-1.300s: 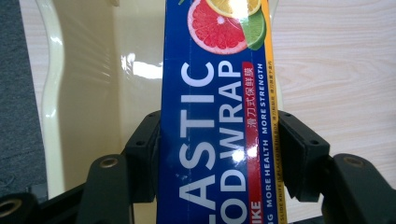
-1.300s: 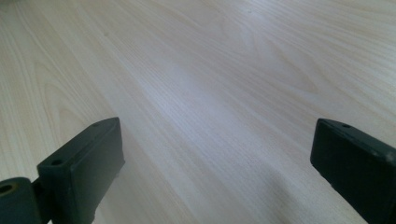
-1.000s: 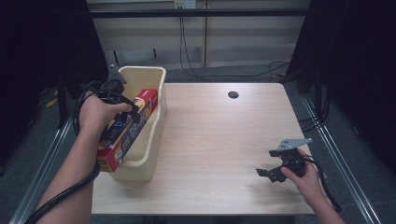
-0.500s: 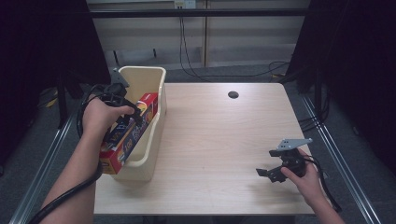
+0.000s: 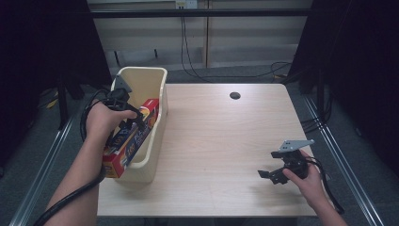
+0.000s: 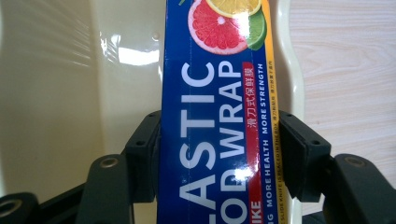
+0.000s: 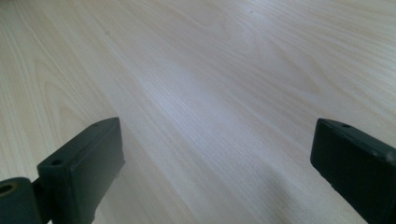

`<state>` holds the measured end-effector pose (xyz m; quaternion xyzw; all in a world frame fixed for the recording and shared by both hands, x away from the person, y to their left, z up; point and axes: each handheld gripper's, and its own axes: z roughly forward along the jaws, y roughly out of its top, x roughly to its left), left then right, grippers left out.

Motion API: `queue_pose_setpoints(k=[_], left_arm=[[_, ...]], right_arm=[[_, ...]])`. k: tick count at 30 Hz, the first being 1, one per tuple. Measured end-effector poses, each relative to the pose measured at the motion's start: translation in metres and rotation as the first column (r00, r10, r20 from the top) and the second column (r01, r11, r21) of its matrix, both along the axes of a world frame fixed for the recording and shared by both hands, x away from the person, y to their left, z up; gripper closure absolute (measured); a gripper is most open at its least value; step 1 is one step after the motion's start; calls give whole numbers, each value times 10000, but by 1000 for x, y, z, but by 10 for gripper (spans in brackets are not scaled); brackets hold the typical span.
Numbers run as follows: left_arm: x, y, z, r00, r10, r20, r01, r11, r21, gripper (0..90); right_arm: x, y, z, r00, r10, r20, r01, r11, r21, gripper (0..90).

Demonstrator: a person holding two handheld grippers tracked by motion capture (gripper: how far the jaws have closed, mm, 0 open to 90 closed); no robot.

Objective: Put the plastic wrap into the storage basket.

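Left gripper [image 5: 134,123] is clamped across the plastic wrap box [image 5: 131,139], angling it into the cream bin [image 5: 157,117] at 9 o'clock, while the right gripper [image 5: 269,175] idles gaping at 4 o'clock.

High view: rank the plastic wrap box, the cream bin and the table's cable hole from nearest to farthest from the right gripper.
1. Cable hole, far side of the table from the right gripper.
2. Cream bin, at the left edge.
3. Plastic wrap box, inside the bin.
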<state>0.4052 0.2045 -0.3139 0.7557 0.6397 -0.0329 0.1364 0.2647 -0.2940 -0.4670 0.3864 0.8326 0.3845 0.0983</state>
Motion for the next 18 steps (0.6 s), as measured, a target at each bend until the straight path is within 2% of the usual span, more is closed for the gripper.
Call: queue_pose_setpoints(k=[18], left_arm=[[2,-2,-11,9997,9,-235,-4,9998,213,403]], right_arm=[[0,1,-1,10000,42,-53,-42,10000,-18,27]])
